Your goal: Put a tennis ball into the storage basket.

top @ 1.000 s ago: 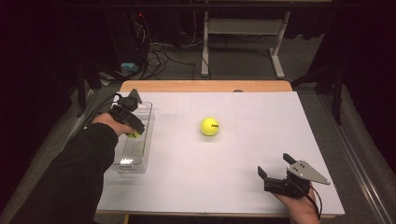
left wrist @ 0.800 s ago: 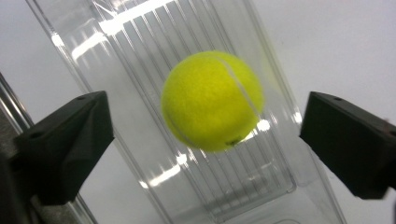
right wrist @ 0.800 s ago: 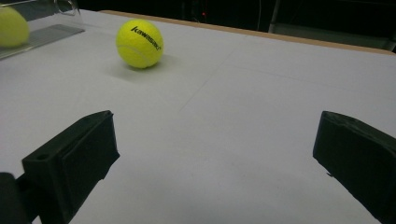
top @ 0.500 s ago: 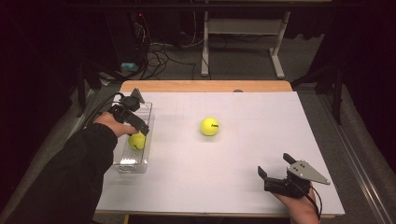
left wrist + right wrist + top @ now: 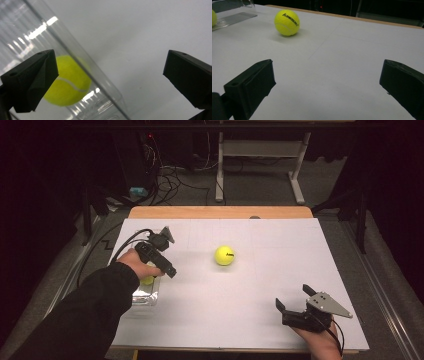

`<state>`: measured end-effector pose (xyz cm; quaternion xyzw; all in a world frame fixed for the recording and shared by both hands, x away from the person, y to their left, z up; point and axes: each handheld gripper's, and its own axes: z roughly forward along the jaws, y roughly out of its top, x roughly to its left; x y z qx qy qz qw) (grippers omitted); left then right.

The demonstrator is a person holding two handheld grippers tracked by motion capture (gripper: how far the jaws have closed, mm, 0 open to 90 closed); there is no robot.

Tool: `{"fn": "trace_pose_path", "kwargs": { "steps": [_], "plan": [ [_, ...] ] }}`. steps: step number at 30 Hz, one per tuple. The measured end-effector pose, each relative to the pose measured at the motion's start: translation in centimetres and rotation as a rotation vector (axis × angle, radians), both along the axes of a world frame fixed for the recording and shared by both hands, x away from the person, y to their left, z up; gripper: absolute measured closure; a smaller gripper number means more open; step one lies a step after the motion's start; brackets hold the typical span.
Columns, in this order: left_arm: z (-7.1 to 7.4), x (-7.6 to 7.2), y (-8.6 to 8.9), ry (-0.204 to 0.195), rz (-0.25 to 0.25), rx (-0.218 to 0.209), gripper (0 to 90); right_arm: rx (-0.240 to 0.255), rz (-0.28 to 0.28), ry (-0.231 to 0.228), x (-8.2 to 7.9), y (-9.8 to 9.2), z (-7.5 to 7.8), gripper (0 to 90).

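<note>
Left gripper: my left gripper (image 5: 169, 270) hangs over the clear plastic bin (image 5: 142, 296) at the left edge of the tabletop (image 5: 280, 255), jaws spread wide with nothing between them.
Ball in the bin: one yellow tennis ball (image 5: 67, 80) lies inside the bin, seen through its ribbed transparent wall in the left gripper view, just beside my left jaw but not touched by it.
Right gripper: my right gripper (image 5: 296, 306) sits low near the front right of the tabletop, jaws wide and empty, pointing toward the loose ball.
Loose ball: a second tennis ball (image 5: 224, 255) rests on the open white surface around the middle, well apart from both grippers and from the bin; its printed lettering faces my right gripper view (image 5: 287, 22).
How it should handle: I judge it light, springy and felt-covered, so the jaws should bite well with little slip; not fragile, and it gives a little under pressure.
Risk: being round, on a smooth flat surface, it will likely roll away if nudged from one side before both jaws close.
Where to take hold: across its widest middle, jaws on opposite sides and level with its centre, coming down from above so neither jaw pushes it first.
Bin: thin, stiff, clear plastic, probably light enough to skid if bumped.
</note>
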<state>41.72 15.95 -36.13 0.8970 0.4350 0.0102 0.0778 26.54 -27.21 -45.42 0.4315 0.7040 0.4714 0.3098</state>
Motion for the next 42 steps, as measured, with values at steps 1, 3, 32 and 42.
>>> {"fn": "trace_pose_path", "kwargs": {
  "steps": [1,3,32,42],
  "plan": [
    [-0.1,-0.1,-0.3,0.0,-0.005,-0.004,0.5,0.0,0.0,0.0,0.0,0.0,0.0,0.0],
    [-0.2,-0.3,-0.5,-0.002,-0.011,-0.007,0.5,0.0,0.0,0.0,0.0,0.0,0.0,0.0],
    [-3.6,-5.9,-5.1,-0.054,-0.12,-0.128,0.5,-0.002,0.003,0.002,0.1,0.3,-0.1,0.0],
    [-3.2,-6.5,-5.3,-0.074,-0.135,-0.143,0.5,0.01,-0.008,0.005,0.4,0.2,0.0,0.0]
  ]
}}
